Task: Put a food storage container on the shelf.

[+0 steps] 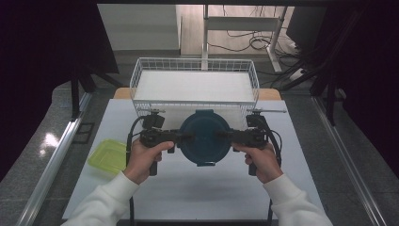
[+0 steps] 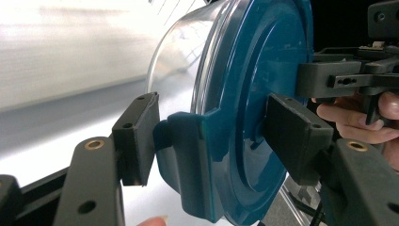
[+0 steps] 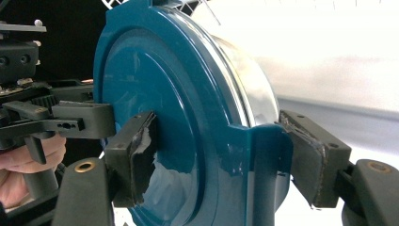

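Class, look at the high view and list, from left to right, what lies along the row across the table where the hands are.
Green container → left hand → left gripper → round blue-lidded container → right gripper → right hand.

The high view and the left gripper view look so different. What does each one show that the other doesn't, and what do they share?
High view alone: the white wire basket behind the container, a yellow-green tub at the table's left, and both white sleeves.

Left gripper view alone: close up, the left claw pads pressing a lid latch and the lid's face, plus the clear bowl under the lid.

Both: the round blue-lidded container held between the two claws, and the right claw gripping its far side.
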The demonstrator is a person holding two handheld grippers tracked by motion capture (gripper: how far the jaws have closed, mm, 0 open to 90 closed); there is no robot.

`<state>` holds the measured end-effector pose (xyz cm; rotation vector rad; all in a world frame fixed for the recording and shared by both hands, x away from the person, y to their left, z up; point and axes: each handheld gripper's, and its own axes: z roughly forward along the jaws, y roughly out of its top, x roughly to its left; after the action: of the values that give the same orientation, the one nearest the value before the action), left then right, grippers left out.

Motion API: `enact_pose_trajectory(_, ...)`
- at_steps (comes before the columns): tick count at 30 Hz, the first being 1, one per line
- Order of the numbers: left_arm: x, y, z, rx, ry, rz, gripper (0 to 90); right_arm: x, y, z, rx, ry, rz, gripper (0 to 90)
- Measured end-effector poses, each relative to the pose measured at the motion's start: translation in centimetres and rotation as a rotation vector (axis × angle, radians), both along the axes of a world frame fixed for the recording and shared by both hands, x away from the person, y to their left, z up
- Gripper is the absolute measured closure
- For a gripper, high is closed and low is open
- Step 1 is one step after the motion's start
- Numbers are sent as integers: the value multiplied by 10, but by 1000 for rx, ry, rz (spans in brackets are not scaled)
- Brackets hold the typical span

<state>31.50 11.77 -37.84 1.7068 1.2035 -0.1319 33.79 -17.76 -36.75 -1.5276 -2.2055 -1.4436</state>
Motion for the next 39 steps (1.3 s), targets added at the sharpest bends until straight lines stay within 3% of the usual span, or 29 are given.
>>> enact_pose_trajectory(9, 10, 3, 23, -6, -33, 9, 379, 11, 4, 26, 0, -35, 1, 301)
enact_pose_trajectory(26, 30, 9, 55, -3, -71, 13, 379, 30, 8, 56, 16, -66, -7, 302)
enact_pose_trajectory(39, 64, 18, 73, -12, -75, 23, 379, 64, 18, 76, 16, -78, -12, 302)
